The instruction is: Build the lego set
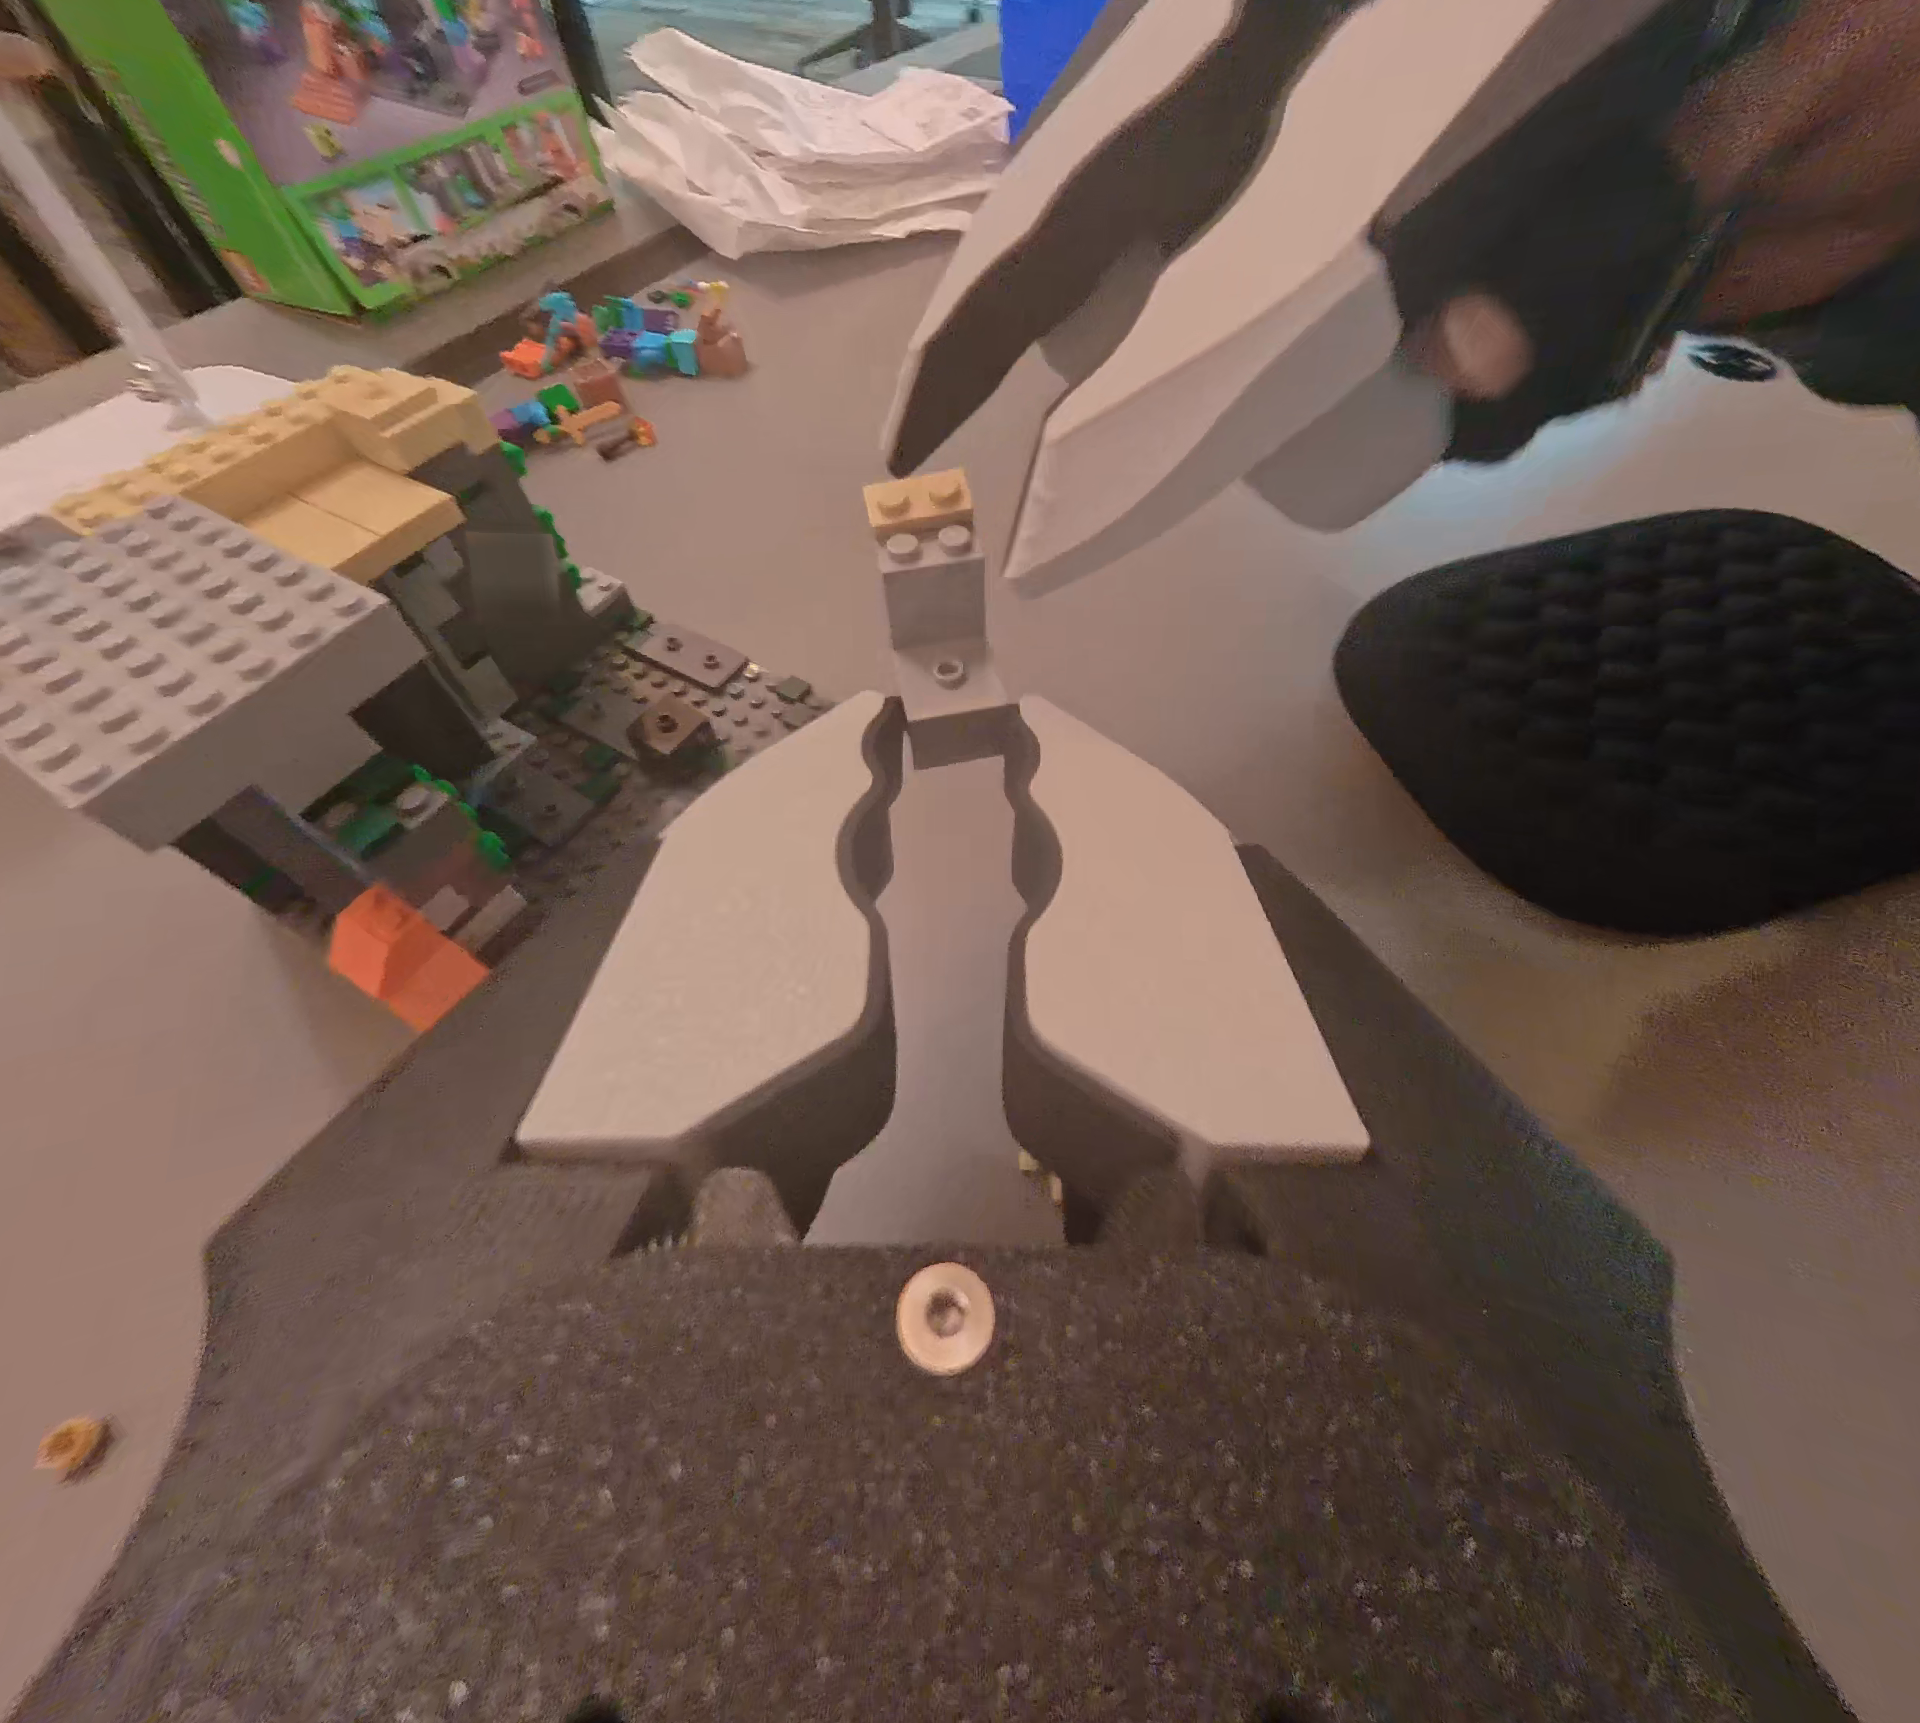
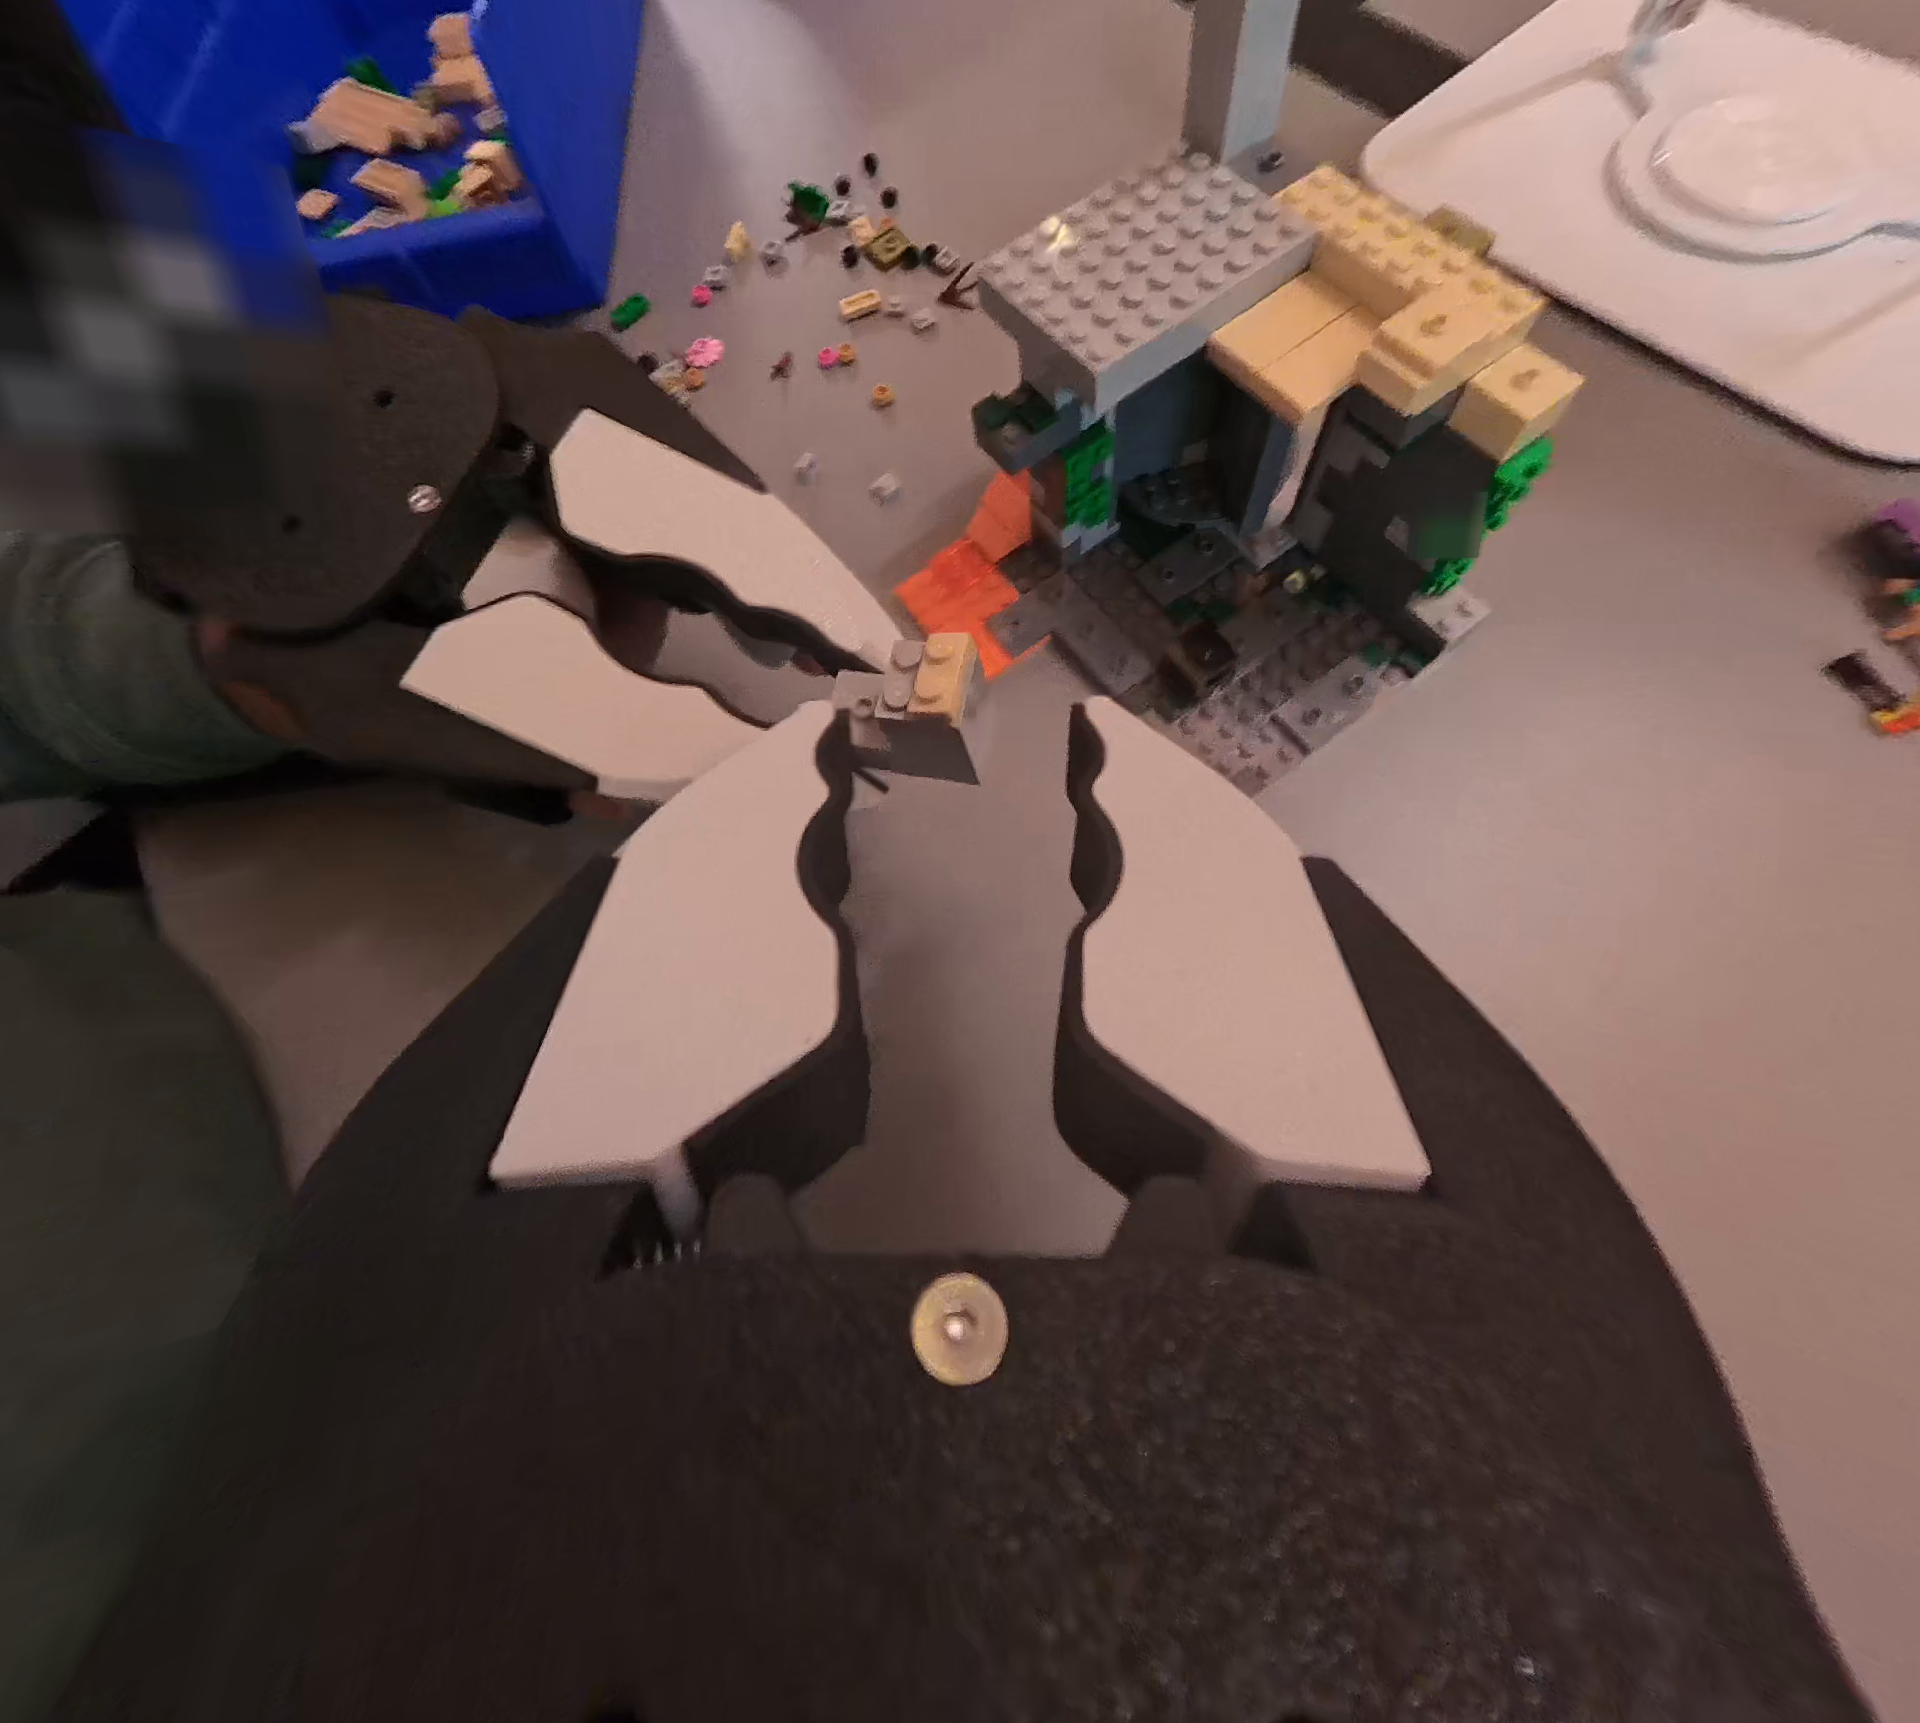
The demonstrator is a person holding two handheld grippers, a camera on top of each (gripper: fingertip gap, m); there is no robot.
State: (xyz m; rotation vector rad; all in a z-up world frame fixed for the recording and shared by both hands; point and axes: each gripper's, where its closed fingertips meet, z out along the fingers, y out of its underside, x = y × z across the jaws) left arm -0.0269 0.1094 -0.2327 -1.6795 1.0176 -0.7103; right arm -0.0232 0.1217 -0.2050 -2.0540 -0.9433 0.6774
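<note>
Between two hand-held grippers, one grey brick piece (image 1: 940, 634), one tan brick (image 1: 920, 505) atop

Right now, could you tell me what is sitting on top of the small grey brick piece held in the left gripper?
A tan two-stud brick sits on the far upper end of the grey brick piece clamped in the left gripper. The grey studs nearer the camera stay bare. The right gripper hovers open above. The underside is hidden.

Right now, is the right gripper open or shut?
Open. In the right wrist view the right gripper shows a clear gap between its fingertips; the small brick piece, clamped by the left gripper, sits at that gap.
</note>
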